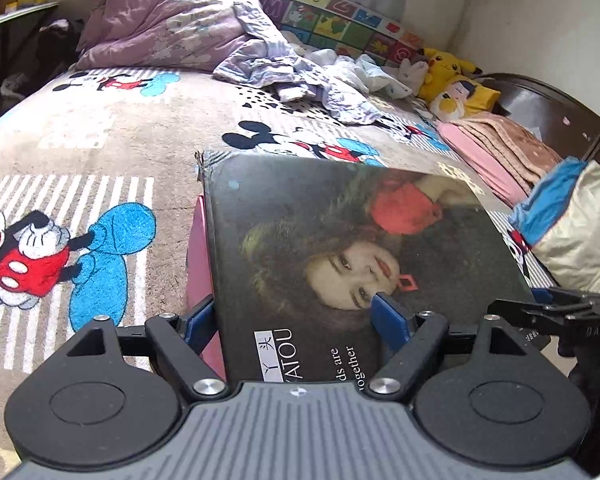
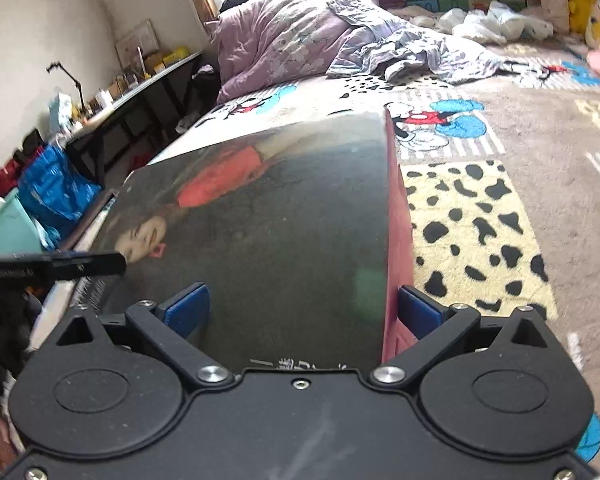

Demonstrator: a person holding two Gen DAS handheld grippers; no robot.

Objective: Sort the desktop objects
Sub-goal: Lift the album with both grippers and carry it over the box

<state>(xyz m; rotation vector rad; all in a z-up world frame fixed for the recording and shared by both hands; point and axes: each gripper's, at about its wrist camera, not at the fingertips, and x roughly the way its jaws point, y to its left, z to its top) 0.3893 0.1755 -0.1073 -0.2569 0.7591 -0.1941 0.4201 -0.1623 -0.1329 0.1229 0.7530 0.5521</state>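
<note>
Fleecy Mickey blanket [image 1: 100,128] on bed, desk [image 2: 140,84] w/ clutter beside.

Cartoon-print bed [image 1: 100,148], cluttered desk [image 2: 140,84]

**Book clamped between the right gripper's pads**

The right gripper [image 2: 302,312] grips a large dark-covered book [image 2: 268,216], one blue pad [image 2: 186,310] on the cover and the other against its pink edge. The book juts forward above a cartoon-print blanket [image 2: 500,152]. The left gripper [image 2: 60,265] reaches in from the left, its tip touching the cover. Ahead lie a lilac quilt [image 2: 284,36] and crumpled clothes [image 2: 420,54]; far left stands a cluttered desk [image 2: 140,84].
</note>
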